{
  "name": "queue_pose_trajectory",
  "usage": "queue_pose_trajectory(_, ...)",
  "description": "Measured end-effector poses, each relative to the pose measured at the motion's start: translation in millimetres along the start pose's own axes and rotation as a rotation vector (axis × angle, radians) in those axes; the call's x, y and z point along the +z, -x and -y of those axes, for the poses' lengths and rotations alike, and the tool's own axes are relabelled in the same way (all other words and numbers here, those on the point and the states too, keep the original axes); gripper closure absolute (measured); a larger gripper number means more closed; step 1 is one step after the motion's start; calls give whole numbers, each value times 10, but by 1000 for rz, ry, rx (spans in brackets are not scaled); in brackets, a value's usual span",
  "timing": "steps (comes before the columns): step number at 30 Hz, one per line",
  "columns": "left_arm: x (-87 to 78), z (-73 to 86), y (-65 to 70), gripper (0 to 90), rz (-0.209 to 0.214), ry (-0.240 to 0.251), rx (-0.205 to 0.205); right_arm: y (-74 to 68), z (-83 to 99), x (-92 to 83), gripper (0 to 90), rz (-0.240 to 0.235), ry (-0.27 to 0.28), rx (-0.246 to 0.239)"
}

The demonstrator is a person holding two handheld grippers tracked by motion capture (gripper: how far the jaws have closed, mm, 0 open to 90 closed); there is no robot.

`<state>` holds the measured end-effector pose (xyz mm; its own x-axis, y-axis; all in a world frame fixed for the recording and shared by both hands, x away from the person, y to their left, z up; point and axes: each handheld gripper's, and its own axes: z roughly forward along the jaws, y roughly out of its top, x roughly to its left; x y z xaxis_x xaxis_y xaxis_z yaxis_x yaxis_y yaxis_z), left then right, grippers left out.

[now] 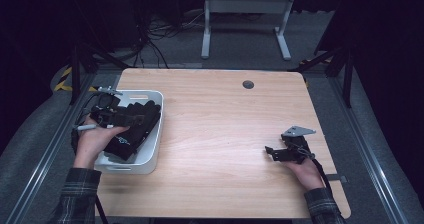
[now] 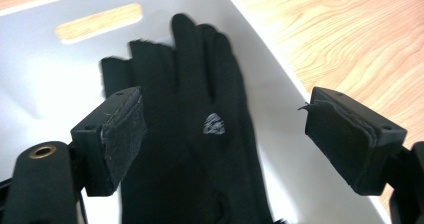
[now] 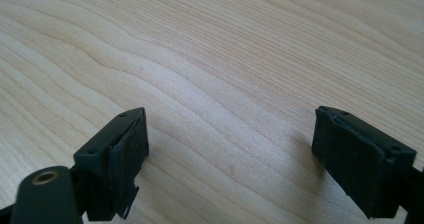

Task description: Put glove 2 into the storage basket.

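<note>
Black glove (image 2: 210, 149) lies in the white bin (image 2: 45, 89) beneath my left gripper (image 2: 225, 134), jaws apart; lifting carelessly, I risk snagging fabric on a pad, while the right gripper (image 3: 230, 149) idles open over the surface (image 3: 225, 49).

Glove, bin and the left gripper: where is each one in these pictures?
Glove (image 2: 200, 149): left gripper view, on its back, below the small silver logo.
Bin (image 1: 150, 156): high view, on its white right wall.
Left gripper (image 2: 225, 134): left gripper view, midway between its two open pads, above the glove.
</note>
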<state>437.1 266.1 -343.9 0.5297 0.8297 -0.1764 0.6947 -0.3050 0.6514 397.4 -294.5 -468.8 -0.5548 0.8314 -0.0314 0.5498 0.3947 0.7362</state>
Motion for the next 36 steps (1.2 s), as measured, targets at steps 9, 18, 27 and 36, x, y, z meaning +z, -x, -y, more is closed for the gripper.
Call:
queue_pose_trajectory(9, 55, -78, 255, 174, 46, 34, 46, 0, 0, 0, 154, 0, 0, 0)
queue_pose_trajectory(18, 175, -100, 513, 174, 94, 40, 101, -1, 0, -1, 155, 3, 0, -1)
queue_pose_trajectory(27, 359, -75, 825, 174, 150, 31, 155, -3, 0, -1, 155, 4, 0, -1)
queue_pose_trajectory(36, 587, -33, 1140, 174, 207, 28, 207, -3, 0, -2, 156, 4, 0, -1)
